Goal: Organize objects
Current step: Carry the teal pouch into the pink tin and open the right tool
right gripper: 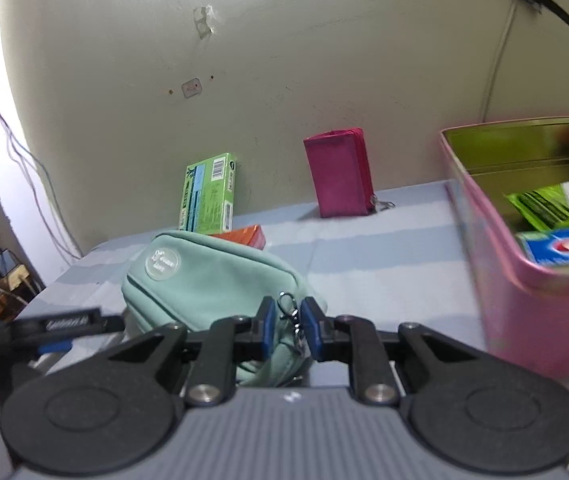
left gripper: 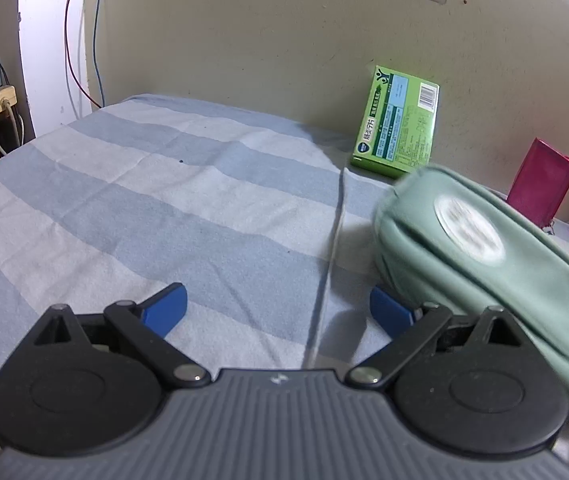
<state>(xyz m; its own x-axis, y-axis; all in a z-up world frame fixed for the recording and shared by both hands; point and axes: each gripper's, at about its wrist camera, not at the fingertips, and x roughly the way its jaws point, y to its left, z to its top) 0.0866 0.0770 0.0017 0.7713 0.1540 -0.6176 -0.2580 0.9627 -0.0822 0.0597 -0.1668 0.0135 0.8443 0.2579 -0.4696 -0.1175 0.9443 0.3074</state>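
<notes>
Both wrist views low over the bed, facing the wall, sharing green pouch (left gripper: 484,248) and green box (right gripper: 208,194)

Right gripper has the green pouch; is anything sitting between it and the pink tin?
Nothing visible. The right gripper is shut on the green pouch, and only bare striped cloth lies between it and the pink tin. The tin already holds packets on its near side.

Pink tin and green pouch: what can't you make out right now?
- Pink tin: right wrist view's edge cuts it off; contents partly unseen.
- Green pouch: round badge lettering blurred in both views.
- Orange box: mostly hidden behind the pouch.
- Right gripper: which part of the pouch it pinches, unclear.
</notes>
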